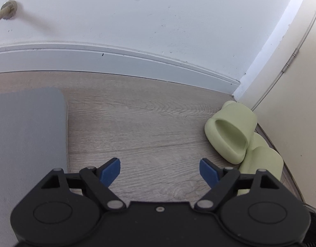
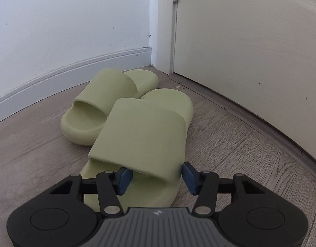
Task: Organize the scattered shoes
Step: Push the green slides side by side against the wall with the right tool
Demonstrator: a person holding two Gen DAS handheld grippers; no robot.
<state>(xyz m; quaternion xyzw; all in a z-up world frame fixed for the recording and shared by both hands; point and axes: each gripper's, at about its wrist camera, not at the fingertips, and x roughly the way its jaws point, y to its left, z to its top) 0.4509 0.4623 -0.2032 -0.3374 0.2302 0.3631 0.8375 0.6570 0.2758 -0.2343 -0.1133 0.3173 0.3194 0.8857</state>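
Left gripper (image 1: 160, 169) over bare wood floor (image 1: 137, 119), jaws spread wide, nothing between; grey mat (image 1: 28, 127) edge at 9 o'clock; skirting board (image 1: 116, 61) at 12.

Right gripper (image 2: 154, 176) jaws straddling strap of near green slide (image 2: 141, 131), whether pads press it unclear; second slide (image 2: 100, 100) touching at 11 o'clock; door (image 2: 250, 51) edge at 2.

2 pale green, thick-soled foam slide sandals lie side by side on the grey wood-grain floor (image 2: 230, 144), toes toward the corner where the white wall (image 2: 65, 24) meets the white door (image 2: 250, 41). The right gripper (image 2: 154, 176), black with blue pads, has its jaws set on either side of the nearer sandal (image 2: 141, 129)'s strap edge. The farther sandal (image 2: 100, 100) touches it.
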